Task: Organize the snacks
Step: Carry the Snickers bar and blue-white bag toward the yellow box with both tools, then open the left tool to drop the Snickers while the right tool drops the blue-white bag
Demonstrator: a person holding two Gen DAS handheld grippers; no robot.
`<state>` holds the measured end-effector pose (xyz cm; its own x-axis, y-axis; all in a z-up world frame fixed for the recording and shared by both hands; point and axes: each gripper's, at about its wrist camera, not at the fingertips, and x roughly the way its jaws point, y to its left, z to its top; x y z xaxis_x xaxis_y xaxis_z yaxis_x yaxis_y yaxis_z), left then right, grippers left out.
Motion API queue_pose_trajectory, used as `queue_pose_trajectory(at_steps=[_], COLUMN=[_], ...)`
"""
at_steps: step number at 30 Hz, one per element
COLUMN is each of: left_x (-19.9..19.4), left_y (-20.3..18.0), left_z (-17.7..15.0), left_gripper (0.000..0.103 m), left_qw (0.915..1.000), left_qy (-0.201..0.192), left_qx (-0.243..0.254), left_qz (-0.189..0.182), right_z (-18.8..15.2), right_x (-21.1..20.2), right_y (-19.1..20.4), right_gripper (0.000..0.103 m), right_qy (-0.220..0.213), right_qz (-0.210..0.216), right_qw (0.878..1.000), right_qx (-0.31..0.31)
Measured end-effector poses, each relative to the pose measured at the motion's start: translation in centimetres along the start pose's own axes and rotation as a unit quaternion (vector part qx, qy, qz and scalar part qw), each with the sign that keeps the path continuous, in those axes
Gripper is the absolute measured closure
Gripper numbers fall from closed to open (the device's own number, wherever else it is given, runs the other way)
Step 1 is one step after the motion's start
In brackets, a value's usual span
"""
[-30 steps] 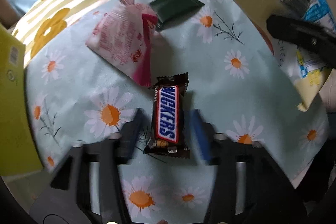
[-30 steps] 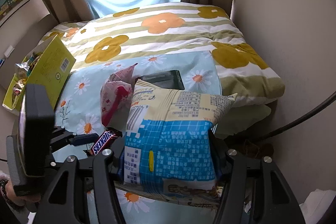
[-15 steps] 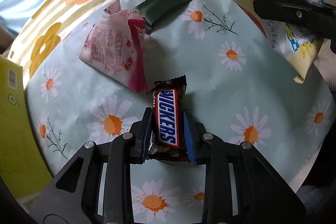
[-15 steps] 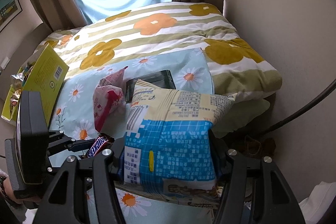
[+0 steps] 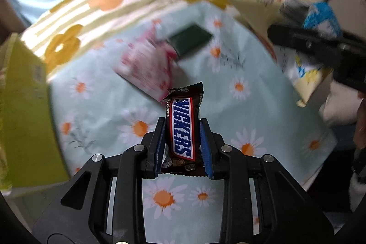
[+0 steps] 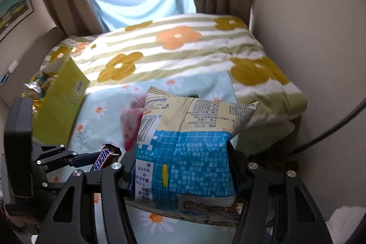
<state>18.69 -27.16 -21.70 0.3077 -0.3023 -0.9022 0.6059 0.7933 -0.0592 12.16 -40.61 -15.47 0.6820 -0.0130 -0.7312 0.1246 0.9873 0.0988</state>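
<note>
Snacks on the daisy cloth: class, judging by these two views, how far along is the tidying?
Done: the yellow-green box already holds several wrappers. In hand: the left gripper has its jaws shut on the Snickers bar, and the right gripper clamps the blue and cream snack bag. Left: the pink packet and dark green packet lie on the daisy cloth.

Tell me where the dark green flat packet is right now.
In the left wrist view, the dark green flat packet lies on the daisy-print cloth, beside the pink and white snack bag on that bag's right.
</note>
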Motion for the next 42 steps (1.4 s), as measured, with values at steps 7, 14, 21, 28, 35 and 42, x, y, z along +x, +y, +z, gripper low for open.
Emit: queue_pose_trajectory(at_steps=[7,14,21,28,35,42], left_x=[-8.3,-14.3,-16.1,-14.6,-13.0,-14.9], left_y=[5.3,15.5,26.6,34.2,35.7,36.5], left_z=[1.4,1.2,-1.4,-3.9,-4.6,-6.8], left_gripper=[0.078,0.078,0.078,0.078,0.025,0.000], left_qw=[0.9934,0.9794,0.9705,0.9708,0.9769,0.9793], left_qy=[-0.076,-0.118,-0.098,-0.052,-0.025,-0.058], left_qx=[-0.079,-0.139,-0.174,-0.169,-0.142,-0.159], left_qz=[0.035,0.088,0.135,0.162,0.157,0.111], right_z=[4.5,8.5,10.6,11.8,11.9,12.3], right_x=[-2.9,-2.4,1.3,5.0,7.1,8.9], right_y=[5.1,14.6,24.5,31.8,35.2,36.2], right_gripper=[0.047,0.047,0.047,0.047,0.047,0.047], right_qy=[-0.023,-0.031,-0.014,0.003,0.027,0.056], right_qz=[0.038,0.095,0.153,0.167,0.156,0.138], right_qw=[0.997,0.987,0.980,0.979,0.981,0.982], right_qx=[-0.064,-0.123,-0.129,-0.118,-0.115,-0.114])
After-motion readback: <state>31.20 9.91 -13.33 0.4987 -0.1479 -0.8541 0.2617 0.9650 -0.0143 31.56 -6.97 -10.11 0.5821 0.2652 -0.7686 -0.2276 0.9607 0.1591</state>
